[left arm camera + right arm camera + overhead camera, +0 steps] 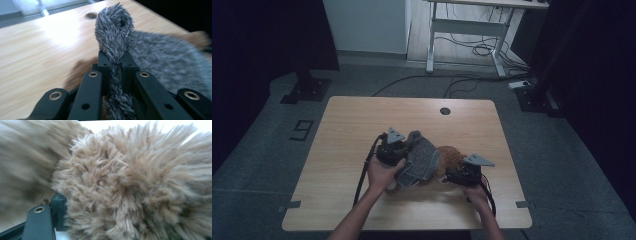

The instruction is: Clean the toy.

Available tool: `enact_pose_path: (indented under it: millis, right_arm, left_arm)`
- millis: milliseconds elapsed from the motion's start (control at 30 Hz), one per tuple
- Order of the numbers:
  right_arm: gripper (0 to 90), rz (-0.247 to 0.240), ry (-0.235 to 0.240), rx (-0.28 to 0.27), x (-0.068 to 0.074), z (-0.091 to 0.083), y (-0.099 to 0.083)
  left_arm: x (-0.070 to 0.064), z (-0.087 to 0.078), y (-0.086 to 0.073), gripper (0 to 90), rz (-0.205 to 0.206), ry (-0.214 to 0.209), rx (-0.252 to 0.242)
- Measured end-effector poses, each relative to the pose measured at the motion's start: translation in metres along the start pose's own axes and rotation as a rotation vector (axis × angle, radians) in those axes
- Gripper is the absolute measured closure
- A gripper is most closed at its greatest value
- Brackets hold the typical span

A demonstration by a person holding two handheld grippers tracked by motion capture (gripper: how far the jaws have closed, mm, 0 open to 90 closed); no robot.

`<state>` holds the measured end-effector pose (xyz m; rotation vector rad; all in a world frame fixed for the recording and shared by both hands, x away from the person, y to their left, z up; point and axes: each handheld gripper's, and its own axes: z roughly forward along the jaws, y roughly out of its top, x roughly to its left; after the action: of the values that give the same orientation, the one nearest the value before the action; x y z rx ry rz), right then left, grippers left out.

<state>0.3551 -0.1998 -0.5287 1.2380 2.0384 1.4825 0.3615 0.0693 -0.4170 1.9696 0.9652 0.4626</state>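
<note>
A light wooden desk (347, 140) is standing on a grey floor (562, 150) in a dim room, with a white-framed desk (472, 25) behind it. A grey fuzzy cloth (419, 159) and a tan fuzzy cloth (450, 156) are lying together near the middle of the desk's near edge. The left gripper (113, 62) is clamping a bunched fold of the grey fuzzy cloth (160, 62) between its jaws. The right gripper (452, 176) is pressing into the tan fuzzy cloth (135, 185); its grip cannot be determined.
</note>
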Motion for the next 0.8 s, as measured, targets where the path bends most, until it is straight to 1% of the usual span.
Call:
enact_pose_path:
  millis: [67, 100, 133, 167, 233, 267, 300, 333, 367, 433, 533, 667, 733, 767, 800]
  right_arm:
    - [26.0, 0.001, -0.001, 0.002, 0.0, 0.0, 0.0]
    - [26.0, 0.001, 0.0, 0.001, 0.0, 0.0, 0.0]
    - [26.0, 0.003, 0.001, 0.0, 0.0, 0.0, 0.0]
    - [26.0, 0.002, 0.001, 0.0, 0.0, 0.0, 0.0]
    - [26.0, 0.002, 0.0, 0.001, 0.0, 0.0, 0.0]
    - [26.0, -0.001, 0.0, -0.001, 0.0, 0.0, 0.0]
    - [26.0, -0.001, 0.001, 0.0, 0.0, 0.0, 0.0]
    - [26.0, -0.001, 0.002, 0.001, 0.0, 0.0, 0.0]
    - [26.0, -0.001, 0.004, 0.002, -0.001, 0.0, 0.0]
    - [25.9, 0.003, 0.008, 0.003, -0.002, 0.0, 0.0]
    - [25.7, 0.001, 0.01, 0.004, -0.003, 0.0, 0.0]
    - [25.5, -0.003, 0.012, 0.006, -0.003, 0.0, 0.0]
    - [25.5, -0.001, 0.011, 0.004, -0.002, 0.0, 0.0]
    - [25.4, -0.001, 0.011, 0.004, -0.002, 0.0, 0.0]
    - [25.4, 0.001, 0.011, 0.003, -0.002, 0.0, 0.0]
  left_arm:
    - [-0.016, 0.007, 0.011, 81.1, 0.024, -0.022, -0.012]
    - [-0.026, 0.013, 0.018, 81.1, 0.037, -0.034, -0.015]
    - [-0.031, 0.018, 0.022, 81.1, 0.047, -0.041, -0.013]
    - [-0.04, 0.026, 0.029, 81.1, 0.059, -0.053, -0.015]
    - [-0.052, 0.041, 0.036, 81.1, 0.066, -0.074, -0.002]
    - [-0.057, 0.049, 0.038, 81.1, 0.077, -0.08, 0.012]
    - [-0.061, 0.057, 0.039, 81.1, 0.095, -0.074, 0.027]
    - [-0.064, 0.065, 0.039, 81.1, 0.113, -0.059, 0.042]
    - [-0.065, 0.072, 0.037, 81.1, 0.124, -0.048, 0.06]
    - [-0.063, 0.083, 0.03, 81.1, 0.122, -0.028, 0.082]
    - [-0.053, 0.084, 0.023, 81.2, 0.1, -0.015, 0.087]
    - [-0.036, 0.074, 0.016, 81.3, 0.109, 0.04, 0.113]
    - [-0.026, 0.066, 0.011, 81.3, 0.09, 0.058, 0.114]
    - [-0.019, 0.062, 0.009, 81.3, 0.074, 0.061, 0.115]
    - [-0.016, 0.059, 0.007, 81.2, 0.067, 0.063, 0.117]
